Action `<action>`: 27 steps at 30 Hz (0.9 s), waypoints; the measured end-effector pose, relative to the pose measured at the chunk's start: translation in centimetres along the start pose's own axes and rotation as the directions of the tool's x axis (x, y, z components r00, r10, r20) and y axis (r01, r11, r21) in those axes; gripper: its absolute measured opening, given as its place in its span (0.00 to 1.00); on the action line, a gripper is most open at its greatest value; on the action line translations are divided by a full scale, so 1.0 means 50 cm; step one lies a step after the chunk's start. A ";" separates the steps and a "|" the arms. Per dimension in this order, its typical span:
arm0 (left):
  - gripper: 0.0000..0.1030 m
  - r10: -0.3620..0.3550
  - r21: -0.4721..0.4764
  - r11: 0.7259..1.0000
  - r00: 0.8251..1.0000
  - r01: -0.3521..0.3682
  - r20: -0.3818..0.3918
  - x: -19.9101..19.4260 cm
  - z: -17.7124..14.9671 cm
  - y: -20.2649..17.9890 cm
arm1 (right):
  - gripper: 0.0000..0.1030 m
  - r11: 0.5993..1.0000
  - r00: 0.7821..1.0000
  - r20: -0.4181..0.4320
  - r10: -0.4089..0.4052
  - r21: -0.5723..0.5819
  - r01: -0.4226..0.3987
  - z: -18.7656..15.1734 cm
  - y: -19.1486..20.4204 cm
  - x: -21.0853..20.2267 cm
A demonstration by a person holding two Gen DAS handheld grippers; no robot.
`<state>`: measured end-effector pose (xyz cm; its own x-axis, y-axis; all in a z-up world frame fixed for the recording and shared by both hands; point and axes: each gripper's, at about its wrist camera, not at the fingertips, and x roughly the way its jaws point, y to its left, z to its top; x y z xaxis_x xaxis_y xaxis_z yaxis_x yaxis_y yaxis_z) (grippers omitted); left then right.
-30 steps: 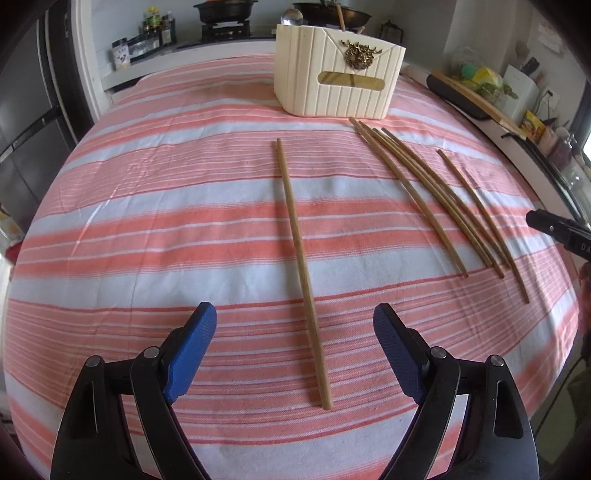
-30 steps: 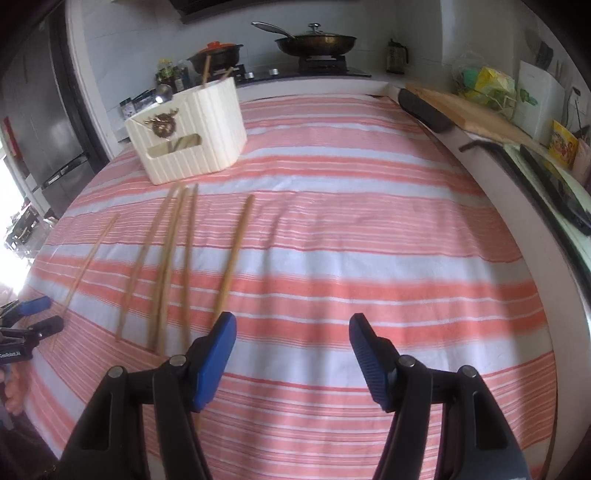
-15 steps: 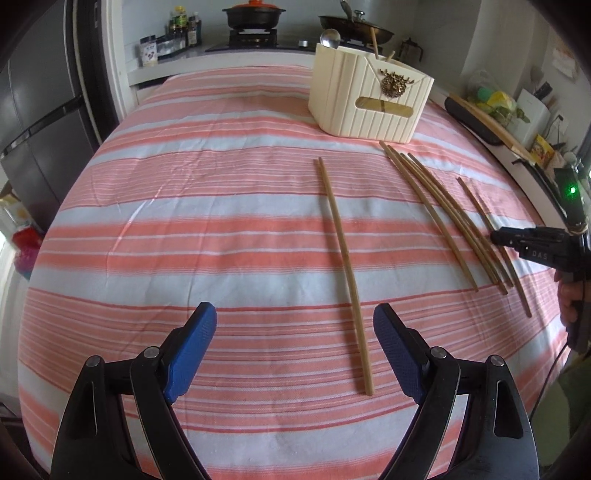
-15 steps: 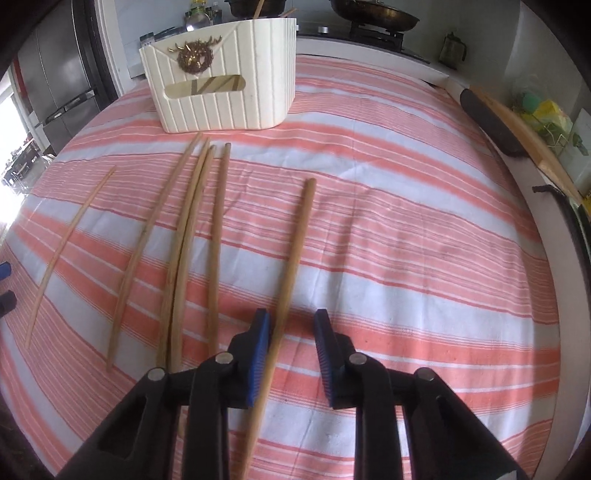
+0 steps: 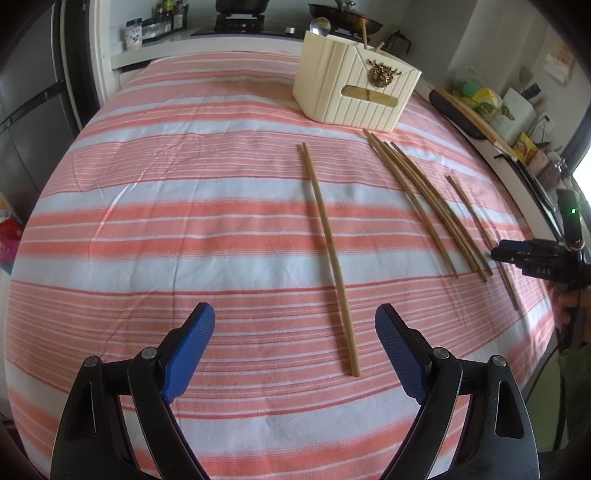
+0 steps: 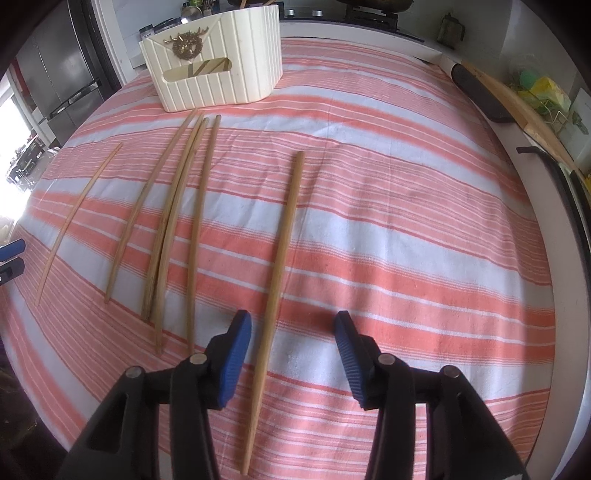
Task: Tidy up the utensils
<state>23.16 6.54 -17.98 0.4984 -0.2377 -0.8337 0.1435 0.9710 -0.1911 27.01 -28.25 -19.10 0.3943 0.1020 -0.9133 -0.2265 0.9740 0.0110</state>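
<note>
Wooden chopsticks lie on the striped cloth. One long chopstick (image 6: 280, 254) runs up between my right gripper's (image 6: 291, 325) blue pads, nearer the left pad; the jaws are opening and neither pad presses on it. To its left lies a loose bundle of chopsticks (image 6: 177, 221), and farther left a thin one (image 6: 74, 218). My left gripper (image 5: 295, 321) hangs open over the cloth with nothing between its fingers; that thin chopstick (image 5: 328, 258) lies just inside its right pad. The cream ribbed utensil holder (image 5: 354, 92) stands at the far side with utensils in it.
A counter with a cutting board (image 6: 517, 107) and packets borders the table on the right. A stove with pans (image 5: 343, 18) and jars lies behind the holder. A fridge (image 6: 62, 74) stands at the left. A hand (image 5: 565, 306) holds the right gripper at the cloth's right edge.
The right gripper came down over the rightmost chopstick; its jaws narrowed around it half a second ago and now stand wider apart. The left view shifted left early on, then held still.
</note>
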 end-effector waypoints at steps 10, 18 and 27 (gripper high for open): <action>0.90 0.010 0.040 0.999 0.999 -0.008 -0.047 -0.008 0.039 0.007 | 0.47 1.000 0.999 -0.049 0.016 -0.027 -0.017 -0.017 0.004 -0.009; 0.90 0.054 0.178 0.984 0.988 -0.028 -0.144 0.105 0.171 -0.034 | 0.47 0.999 0.994 -0.103 0.032 -0.010 -0.034 0.053 -0.021 0.019; 0.72 0.140 0.215 0.973 0.961 -0.088 -0.239 0.219 0.263 -0.037 | 0.45 0.997 0.992 -0.124 -0.018 -0.075 0.009 0.189 0.018 0.089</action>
<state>39.58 1.80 -19.95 0.2945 -0.0870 -0.9517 0.2801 0.9600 -0.0011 36.98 -25.00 -19.30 0.2851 0.0588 -0.9567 -0.2890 0.9569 -0.0273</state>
